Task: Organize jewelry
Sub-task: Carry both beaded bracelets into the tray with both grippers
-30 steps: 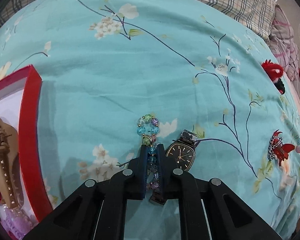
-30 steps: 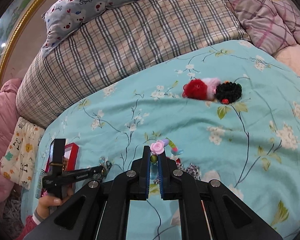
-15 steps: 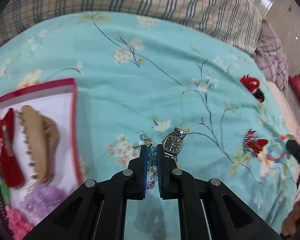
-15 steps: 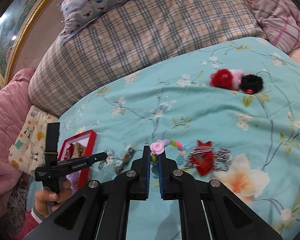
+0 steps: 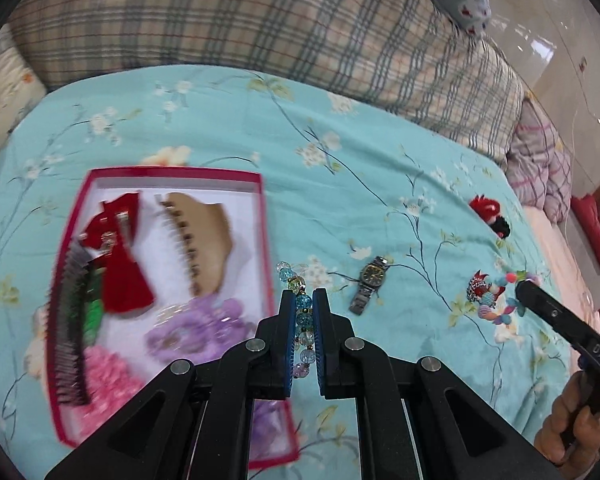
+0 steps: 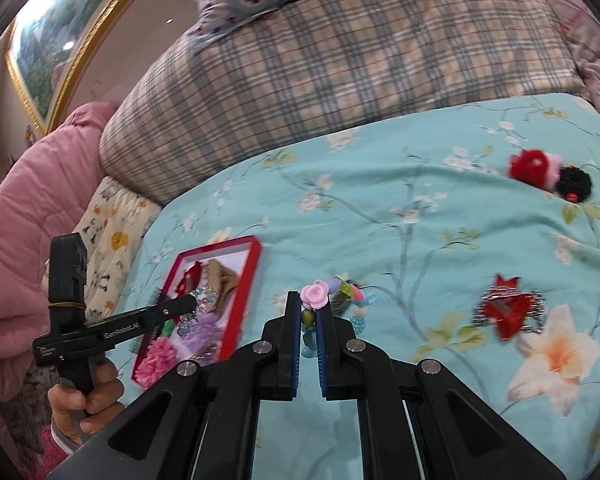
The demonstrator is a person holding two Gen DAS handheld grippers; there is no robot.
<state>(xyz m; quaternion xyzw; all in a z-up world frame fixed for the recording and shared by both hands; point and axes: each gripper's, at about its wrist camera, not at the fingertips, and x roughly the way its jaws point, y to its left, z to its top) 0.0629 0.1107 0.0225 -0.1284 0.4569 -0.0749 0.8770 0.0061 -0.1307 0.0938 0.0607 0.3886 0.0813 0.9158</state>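
Observation:
My left gripper is shut on a clear blue bead bracelet, held in the air beside the right rim of the red tray. The tray lies on the bed and holds a tan claw clip, a red bow clip, a dark comb and purple and pink pieces. My right gripper is shut on a pastel bracelet with a pink rose bead, lifted above the bedspread. The tray also shows in the right wrist view, to the left.
A wristwatch lies on the teal floral bedspread right of the tray. A red sparkly bow clip and red, pink and black pompoms lie farther right. Plaid pillows line the far side.
Both grippers have risen from the bedspread with their bracelets. The left one has moved left towards the tray, leaving the watch behind. The right one has swung left too.

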